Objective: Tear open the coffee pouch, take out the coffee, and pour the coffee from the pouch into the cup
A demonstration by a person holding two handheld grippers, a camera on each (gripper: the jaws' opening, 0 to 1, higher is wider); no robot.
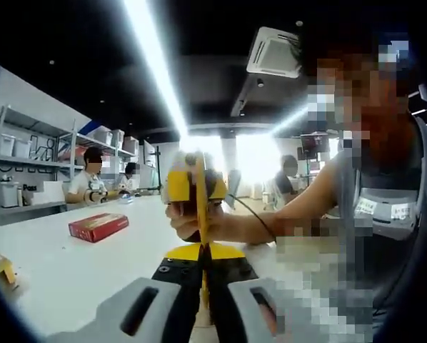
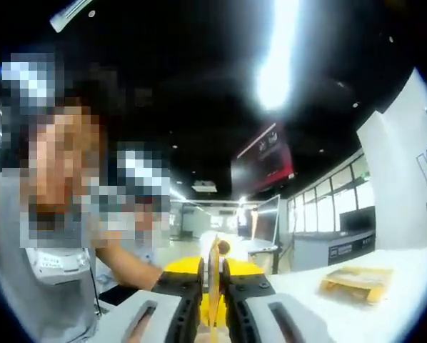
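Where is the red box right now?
In the left gripper view, the red box lies flat on the white table, left of the yellow pouch pinched in the left claw.

- Ceiling light strip blown out white; likewise the strip in the right gripper view.
- Far windows overexposed, haloing what stands before them.
- Ceiling dark, tabletop bright.
- Fisheye bending at edges; overall soft focus.
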